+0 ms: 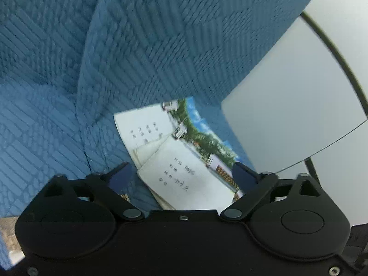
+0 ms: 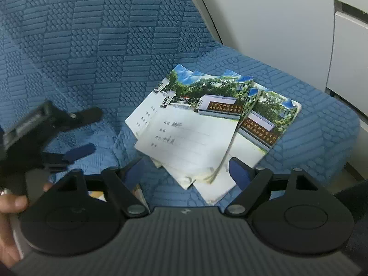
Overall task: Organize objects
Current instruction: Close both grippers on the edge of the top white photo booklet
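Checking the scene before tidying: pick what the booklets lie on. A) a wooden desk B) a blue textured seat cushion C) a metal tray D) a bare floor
B: the booklets are fanned loosely on the blue patterned seat cushion, as the right wrist view shows.

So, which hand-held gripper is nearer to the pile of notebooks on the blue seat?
Right. The right hand-held gripper is open directly over the notebooks' near edge; the left hand-held gripper, also open, hangs apart beside them.

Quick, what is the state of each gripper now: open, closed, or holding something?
Left gripper: open, holding nothing; the notebooks lie between its fingers.
Right gripper: open, holding nothing.
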Demonstrator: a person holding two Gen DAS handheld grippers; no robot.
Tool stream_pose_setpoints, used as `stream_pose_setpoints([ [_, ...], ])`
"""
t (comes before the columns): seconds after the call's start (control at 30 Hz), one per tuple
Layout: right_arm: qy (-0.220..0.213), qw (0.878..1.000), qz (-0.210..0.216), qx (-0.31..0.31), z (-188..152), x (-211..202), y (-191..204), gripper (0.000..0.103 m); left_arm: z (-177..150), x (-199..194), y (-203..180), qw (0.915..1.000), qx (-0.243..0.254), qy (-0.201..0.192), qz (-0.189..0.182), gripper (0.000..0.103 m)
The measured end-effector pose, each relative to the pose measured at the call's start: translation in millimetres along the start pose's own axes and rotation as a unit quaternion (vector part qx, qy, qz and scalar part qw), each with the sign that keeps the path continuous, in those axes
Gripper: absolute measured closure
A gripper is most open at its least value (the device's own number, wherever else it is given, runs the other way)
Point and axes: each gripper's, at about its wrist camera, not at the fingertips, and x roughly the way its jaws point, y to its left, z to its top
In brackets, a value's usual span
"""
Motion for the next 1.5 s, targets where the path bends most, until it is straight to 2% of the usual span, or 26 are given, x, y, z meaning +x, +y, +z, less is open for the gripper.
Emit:
stream_pose_setpoints([
  [0.03, 0.005, 1.000, -0.002, 0.001, 1, 4, -1, 0.032, 1, 8, 4, 0.9999, -0.004, 0.013, -0.002, 0.026],
  [0.13, 0.023, 1.000, -0.005, 0.013, 5, 19, -8, 0.052, 3, 30, 13, 0.9991, -0.007, 0.041, 0.002, 0.036],
  [0.2, 0.032, 0.999, -0.007, 0.025, 7, 28, -14, 0.062, 6, 44, 17, 0.9981, -0.006, 0.060, 0.010, 0.043],
  [0.33, 0.048, 0.997, -0.013, 0.059, 12, 45, -25, 0.076, 11, 59, 24, 0.9978, -0.003, 0.065, 0.016, 0.052],
  [0.43, 0.042, 0.997, -0.018, 0.061, 14, 50, -25, 0.076, 15, 70, 29, 0.9971, 0.002, 0.072, 0.026, 0.057],
  [0.53, 0.035, 0.998, -0.023, 0.053, 17, 54, -22, 0.076, 18, 75, 28, 0.9967, 0.014, 0.070, 0.039, 0.057],
  [0.73, 0.034, 0.998, -0.024, 0.053, 22, 64, -19, 0.076, 15, 83, 13, 0.9919, 0.060, 0.100, 0.049, 0.060],
  [0.83, 0.031, 0.998, -0.024, 0.053, 24, 68, -18, 0.076, 13, 89, 14, 0.9903, 0.061, 0.110, 0.058, 0.061],
  [0.97, 0.039, 0.996, -0.022, 0.071, 23, 74, -21, 0.076, 14, 89, 18, 0.9914, 0.041, 0.112, 0.052, 0.061],
  [1.1, 0.042, 0.995, -0.021, 0.089, 21, 77, -23, 0.077, 15, 83, 23, 0.9928, 0.016, 0.117, 0.020, 0.062],
  [1.2, 0.037, 0.994, -0.025, 0.098, 19, 77, -25, 0.077, 18, 75, 25, 0.9917, -0.014, 0.125, -0.029, 0.062],
  [1.33, 0.030, 0.995, -0.028, 0.093, 16, 77, -20, 0.077, 20, 67, 19, 0.9875, -0.021, 0.134, -0.079, 0.063],
  [1.37, 0.030, 0.994, -0.025, 0.098, 15, 78, -21, 0.077, 20, 68, 17, 0.9881, -0.018, 0.133, -0.075, 0.065],
  [1.47, 0.027, 0.995, -0.031, 0.093, 15, 76, -18, 0.077, 14, 74, 14, 0.9906, -0.010, 0.126, -0.051, 0.081],
  [1.5, 0.024, 0.995, -0.034, 0.087, 15, 76, -16, 0.077, 12, 77, 15, 0.9907, -0.015, 0.127, -0.047, 0.091],
])
